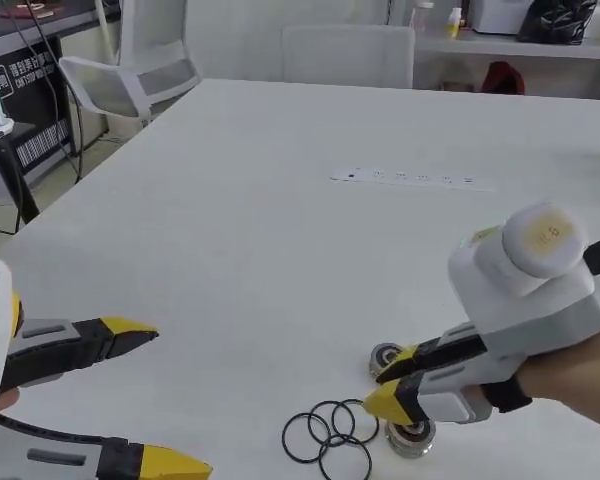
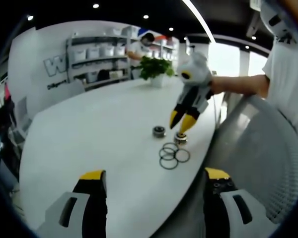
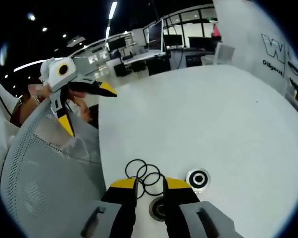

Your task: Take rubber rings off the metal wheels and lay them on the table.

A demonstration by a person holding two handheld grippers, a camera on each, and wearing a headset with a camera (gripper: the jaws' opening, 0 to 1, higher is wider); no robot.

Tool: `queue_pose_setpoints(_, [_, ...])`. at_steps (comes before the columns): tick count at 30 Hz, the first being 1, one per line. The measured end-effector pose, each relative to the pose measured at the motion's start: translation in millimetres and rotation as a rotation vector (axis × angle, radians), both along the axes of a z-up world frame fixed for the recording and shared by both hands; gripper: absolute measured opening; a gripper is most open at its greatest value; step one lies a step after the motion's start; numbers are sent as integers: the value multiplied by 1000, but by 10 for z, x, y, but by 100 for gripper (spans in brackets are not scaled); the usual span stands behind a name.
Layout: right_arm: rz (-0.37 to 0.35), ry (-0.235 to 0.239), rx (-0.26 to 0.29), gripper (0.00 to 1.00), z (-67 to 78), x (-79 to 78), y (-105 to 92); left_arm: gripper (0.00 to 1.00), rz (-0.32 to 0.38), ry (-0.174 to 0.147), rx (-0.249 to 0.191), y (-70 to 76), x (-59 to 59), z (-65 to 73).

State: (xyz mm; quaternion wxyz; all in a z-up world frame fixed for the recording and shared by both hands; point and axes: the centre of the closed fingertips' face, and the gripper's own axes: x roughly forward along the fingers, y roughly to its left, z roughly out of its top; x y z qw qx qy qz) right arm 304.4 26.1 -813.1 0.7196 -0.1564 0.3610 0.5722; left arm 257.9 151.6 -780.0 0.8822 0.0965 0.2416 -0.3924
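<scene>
Rubber rings, thin black loops, overlap by metal wheels; left gripper gapes, right gripper barely parted.

Left tongs and right tongs have white housings, black jaws, yellow tips; shirt sleeve white

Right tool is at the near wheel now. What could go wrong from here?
1. The right tool hangs over the near wheel while the left tool is open and away from it, so the wheel is unbraced. Pulling a ring off may drag or lift it.
2. The loose rings lie right beside that wheel, close to the table edge. A sweep could snag them or knock them off.
</scene>
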Motion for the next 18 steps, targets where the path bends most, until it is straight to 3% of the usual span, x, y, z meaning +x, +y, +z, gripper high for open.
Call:
queue_pose_setpoints(7, [1,-41,92,27,325,-27,179,81,7,-1,-11,10,6,5])
queue_pose_setpoints(12, [18,-104,136,32,561,-53,229,81,3,3,-10,10,2,-4])
queue_pose_setpoints(18, [4,-110,222,41,792,-50,213,84,8,10,-15,12,18,-17])
